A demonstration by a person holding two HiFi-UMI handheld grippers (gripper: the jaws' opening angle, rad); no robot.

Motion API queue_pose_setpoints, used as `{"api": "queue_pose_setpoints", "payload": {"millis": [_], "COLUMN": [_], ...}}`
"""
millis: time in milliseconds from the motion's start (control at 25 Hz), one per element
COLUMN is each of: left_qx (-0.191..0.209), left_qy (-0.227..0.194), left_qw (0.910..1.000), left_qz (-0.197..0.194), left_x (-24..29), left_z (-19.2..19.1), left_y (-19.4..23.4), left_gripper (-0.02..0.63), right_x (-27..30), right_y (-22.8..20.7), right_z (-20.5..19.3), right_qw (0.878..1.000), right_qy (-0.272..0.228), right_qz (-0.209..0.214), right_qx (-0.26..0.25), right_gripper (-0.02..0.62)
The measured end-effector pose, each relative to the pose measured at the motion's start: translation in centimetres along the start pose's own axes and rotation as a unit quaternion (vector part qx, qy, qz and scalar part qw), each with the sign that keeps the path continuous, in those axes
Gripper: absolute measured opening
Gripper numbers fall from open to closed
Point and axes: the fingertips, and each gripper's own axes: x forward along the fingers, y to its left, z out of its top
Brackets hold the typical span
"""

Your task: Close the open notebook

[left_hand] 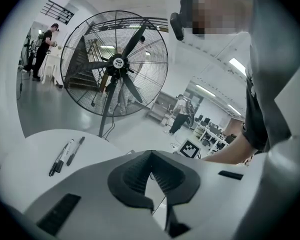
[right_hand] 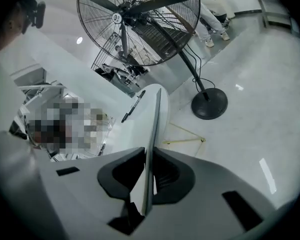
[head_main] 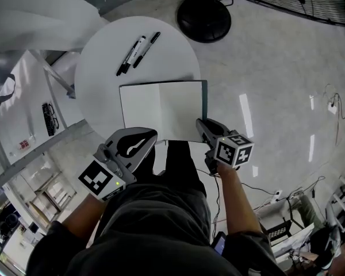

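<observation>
The open notebook (head_main: 161, 111) lies on a round white table (head_main: 103, 68), white pages up, with a teal cover (head_main: 204, 105) showing along its right edge. My right gripper (head_main: 200, 123) is at the notebook's near right corner. In the right gripper view the cover (right_hand: 155, 124) runs edge-on between the jaws, and my right gripper (right_hand: 149, 156) is shut on it. My left gripper (head_main: 152, 135) hovers at the notebook's near left edge. In the left gripper view its fingertips (left_hand: 151, 154) meet, with nothing seen between them.
Two black-and-white pens (head_main: 137, 53) lie on the far part of the table, beyond the notebook. A large standing fan (left_hand: 117, 64) with a round black base (head_main: 204, 18) stands on the floor behind the table. Cables run over the floor at the right.
</observation>
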Motion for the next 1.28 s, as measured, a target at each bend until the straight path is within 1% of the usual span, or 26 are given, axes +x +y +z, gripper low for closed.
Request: {"api": "queue_pose_setpoints", "payload": {"millis": [280, 640, 800, 920, 960, 1080, 1280], "left_qx": [0.009, 0.012, 0.013, 0.002, 0.003, 0.008, 0.001], "left_qy": [-0.022, -0.054, -0.061, -0.063, -0.07, -0.086, -0.093], "left_qw": [0.9997, 0.9984, 0.998, 0.998, 0.9975, 0.9963, 0.9956], "left_qz": [-0.006, -0.008, -0.009, -0.009, -0.009, -0.008, -0.003], "left_x": [-3.0, -6.9, -8.7, -10.2, -10.7, -11.9, -13.9], "left_z": [1.0, 2.1, 2.3, 2.2, 2.3, 2.6, 2.4], "left_y": [0.2, 1.2, 2.0, 2.8, 3.1, 4.0, 5.6], "left_gripper": [0.015, 0.015, 0.015, 0.015, 0.015, 0.015, 0.015], "right_x": [-1.0, -1.6, -1.4, -0.9, -0.6, 0.1, 1.4], "right_y": [3.6, 7.1, 8.9, 10.8, 11.4, 13.0, 15.3], "right_z": [0.7, 1.5, 1.4, 1.2, 1.1, 1.1, 0.7], "right_qw": [1.0, 0.996, 0.994, 0.992, 0.991, 0.988, 0.987], "right_qy": [-0.013, -0.02, -0.015, -0.009, -0.007, 0.002, 0.011], "right_qz": [-0.019, -0.071, -0.094, -0.106, -0.109, -0.117, -0.117], "right_qx": [-0.022, -0.049, -0.059, -0.073, -0.079, -0.098, -0.113], "right_gripper": [0.044, 0.044, 0.044, 0.044, 0.044, 0.044, 0.046]}}
